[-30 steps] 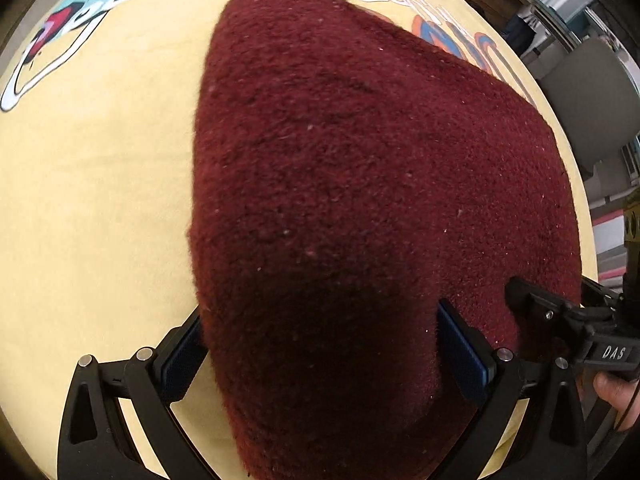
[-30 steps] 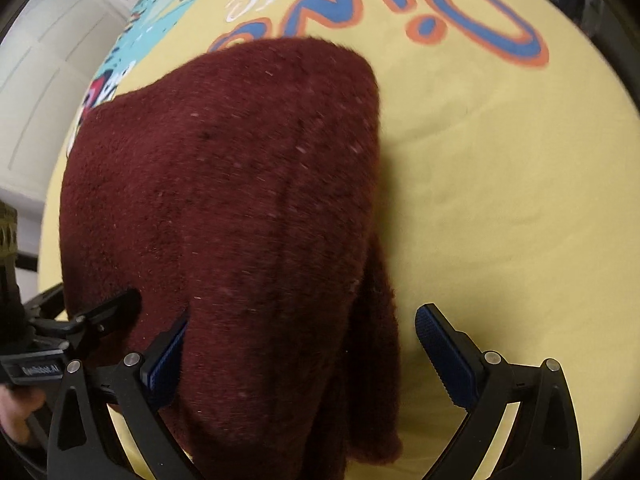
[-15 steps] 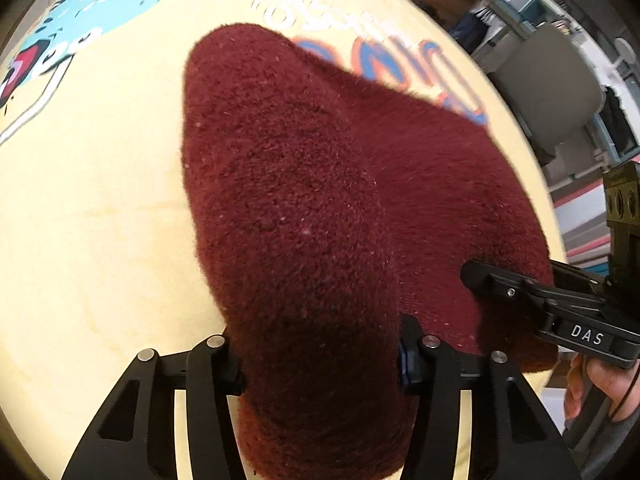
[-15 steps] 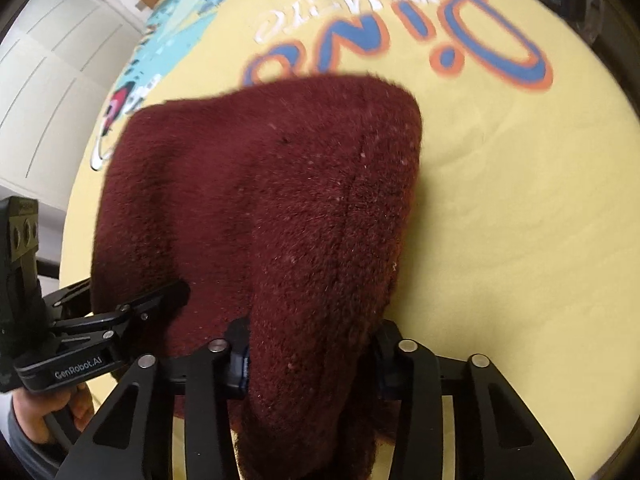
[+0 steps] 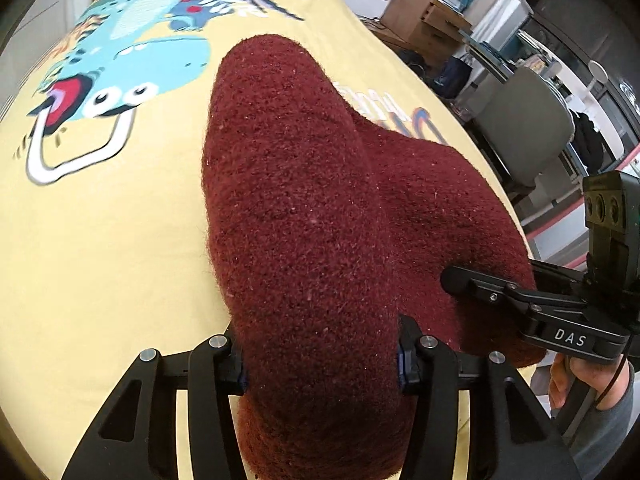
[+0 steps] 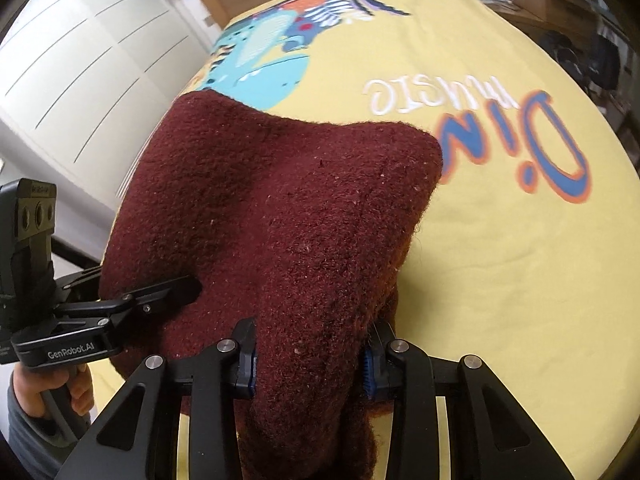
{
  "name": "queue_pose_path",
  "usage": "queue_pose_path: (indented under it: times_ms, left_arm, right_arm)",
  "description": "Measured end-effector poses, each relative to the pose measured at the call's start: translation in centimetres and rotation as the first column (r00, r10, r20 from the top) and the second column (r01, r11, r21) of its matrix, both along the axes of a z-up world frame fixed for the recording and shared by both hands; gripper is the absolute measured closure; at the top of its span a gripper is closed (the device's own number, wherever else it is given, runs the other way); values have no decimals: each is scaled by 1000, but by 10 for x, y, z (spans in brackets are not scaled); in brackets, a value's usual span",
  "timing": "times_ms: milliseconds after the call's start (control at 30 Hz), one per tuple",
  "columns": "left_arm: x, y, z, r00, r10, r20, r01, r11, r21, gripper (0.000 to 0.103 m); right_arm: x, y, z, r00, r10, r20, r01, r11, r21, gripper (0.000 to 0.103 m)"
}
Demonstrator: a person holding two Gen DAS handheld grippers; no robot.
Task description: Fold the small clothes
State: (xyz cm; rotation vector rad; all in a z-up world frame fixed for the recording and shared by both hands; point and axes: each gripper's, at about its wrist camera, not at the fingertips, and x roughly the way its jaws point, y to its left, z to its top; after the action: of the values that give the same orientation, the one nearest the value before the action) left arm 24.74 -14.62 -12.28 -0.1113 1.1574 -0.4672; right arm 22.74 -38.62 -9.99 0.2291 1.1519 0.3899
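A dark maroon fleece garment (image 5: 304, 208) lies on a yellow printed cloth (image 5: 80, 260), its near edge raised off the cloth. My left gripper (image 5: 320, 356) is shut on the near left part of the garment, the fabric bunched between its jaws. My right gripper (image 6: 310, 356) is shut on the near right part of the same garment (image 6: 280, 208). The right gripper also shows at the right of the left wrist view (image 5: 532, 304). The left gripper shows at the left of the right wrist view (image 6: 104, 312). The far edge of the garment rests on the cloth.
The yellow cloth (image 6: 520, 280) carries a dinosaur print (image 5: 132, 64) and "Dino music" lettering (image 6: 500, 136). A grey chair (image 5: 524, 128), wooden boxes (image 5: 424, 12) and shelving stand beyond the right edge. White cabinet doors (image 6: 80, 64) stand at the left.
Both grippers closed on the garment's near edge and lifted it. The views now look from higher up and show more of the cloth and room.
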Motion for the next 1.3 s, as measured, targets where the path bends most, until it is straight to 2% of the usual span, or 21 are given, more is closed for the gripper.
queue_pose_path:
  times_ms: [133, 167, 300, 367, 500, 567, 800, 833, 867, 900, 967, 1000, 1033, 1200, 1300]
  left_arm:
    - [-17, 21, -18, 999, 25, -34, -25, 1000, 1, 58]
    - [-15, 26, -17, 999, 29, -42, -29, 1000, 4, 58]
    - [-9, 26, -44, 994, 54, -98, -53, 999, 11, 58]
    - [-11, 30, -55, 991, 66, -112, -65, 998, 13, 57]
    - [-7, 33, -65, 990, 80, -118, -79, 997, 11, 53]
    - [-7, 35, -66, 989, 86, -122, -84, 996, 21, 49]
    - [-6, 49, -58, 978, 135, -159, -129, 991, 46, 35]
    - [-7, 51, -56, 977, 145, -159, -137, 989, 56, 32]
    - [-8, 54, -54, 975, 158, -159, -149, 987, 68, 29]
    - [-10, 58, -51, 974, 169, -153, -160, 984, 75, 24]
    - [-14, 61, -46, 974, 176, -142, -168, 983, 72, 21]
    - [-17, 65, -44, 974, 178, -138, -169, 983, 76, 15]
    - [-18, 68, -42, 974, 184, -134, -173, 981, 88, 3]
    - [-23, 64, -38, 976, 194, -102, -183, 978, 103, 1]
    - [-24, 58, -48, 976, 206, -77, -191, 967, 166, 1]
  right_arm:
    - [-4, 29, -23, 1000, 19, -24, -19, 1000, -7, 66]
    - [-5, 34, -28, 999, 21, -34, -21, 1000, -10, 66]
    - [-7, 53, -57, 996, 24, -85, -26, 999, -28, 66]
    - [-9, 58, -73, 994, 19, -110, -23, 999, -39, 65]
    - [-14, 57, -85, 993, 10, -121, -16, 999, -49, 63]
    - [-9, 56, -89, 992, 8, -127, -15, 998, -58, 58]
    - [-7, 47, -91, 991, -10, -131, 3, 998, -58, 34]
    - [-7, 45, -90, 992, -15, -127, 7, 998, -64, 26]
    - [-9, 41, -88, 992, -16, -122, 6, 997, -76, 23]
    - [-10, 41, -86, 993, -18, -115, 8, 996, -89, 22]
    - [-11, 38, -78, 996, -17, -93, 6, 994, -108, 22]
    - [-11, 37, -75, 996, -17, -87, 8, 994, -112, 21]
    - [-10, 36, -71, 996, -20, -84, 10, 993, -120, 19]
    - [-13, 42, -59, 999, 9, -54, -17, 988, -151, 18]
    - [-11, 46, -67, 999, 17, -42, -26, 972, -233, 18]
